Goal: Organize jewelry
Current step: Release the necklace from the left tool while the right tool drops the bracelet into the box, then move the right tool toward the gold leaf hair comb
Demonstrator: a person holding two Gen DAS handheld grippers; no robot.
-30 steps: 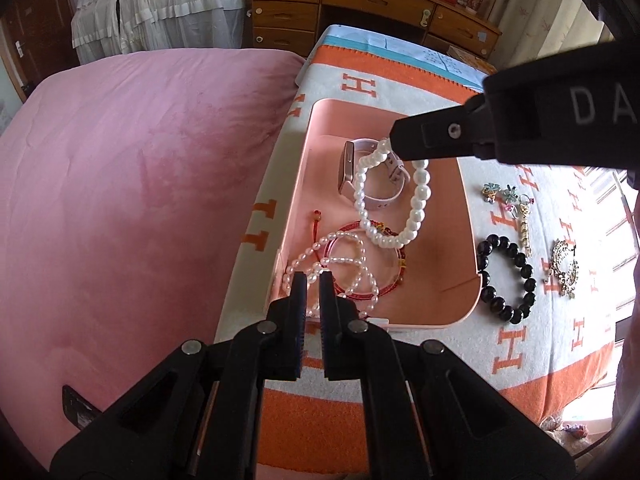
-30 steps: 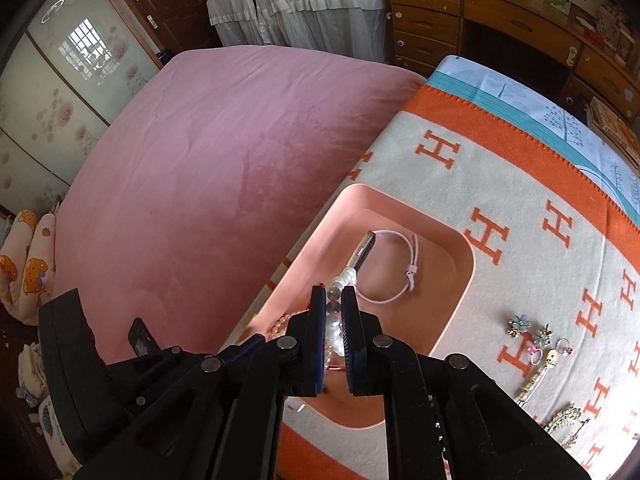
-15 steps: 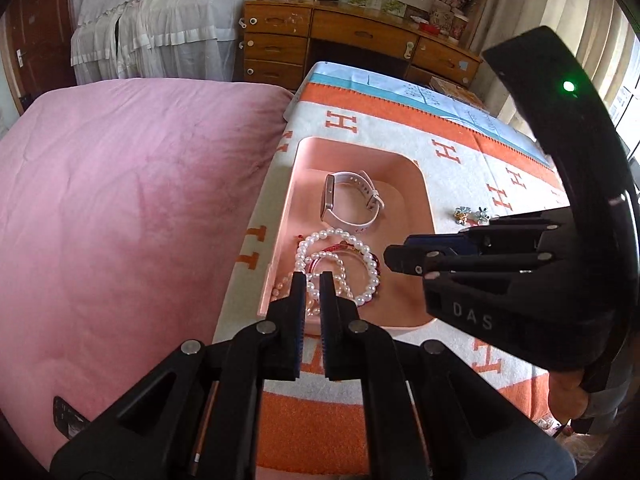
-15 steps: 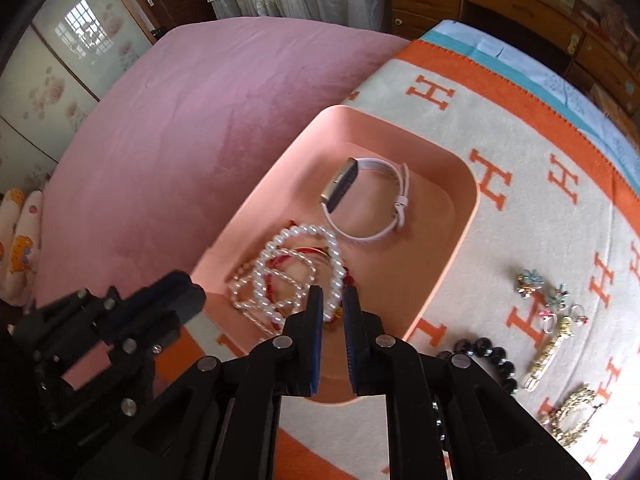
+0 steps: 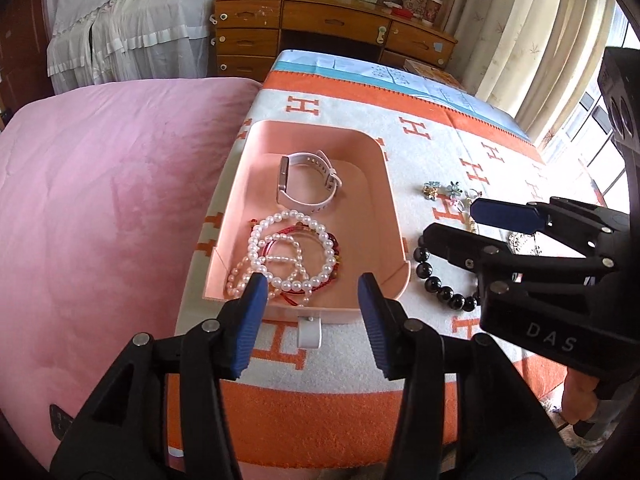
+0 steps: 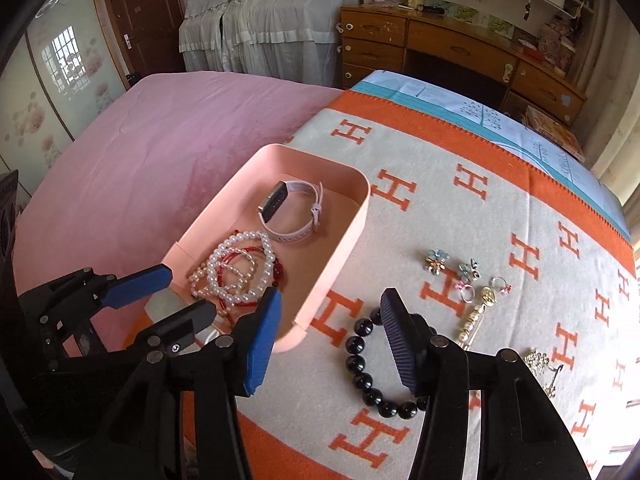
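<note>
Hovering my left hand-held gripper point(image 5: 312, 292) over the near end of the pink tray point(image 5: 394, 216), jaws just opening, nothing between them. My right hand-held gripper point(image 6: 328, 312) has also just been opening, empty, above the black bead bracelet point(image 6: 360, 364) on the blanket point(image 6: 500, 208). Pearl bracelets point(image 5: 292, 252) and watch point(image 5: 308, 184) lie in the tray

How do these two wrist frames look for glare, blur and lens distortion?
Left wrist view: the window at the right edge is blown out; the pink plastic tray and white pearl bracelet are sharp; fisheye bends the wooden dresser. Right wrist view: even daylight, the black bead bracelet is crisp, the corners vignette black.
</note>
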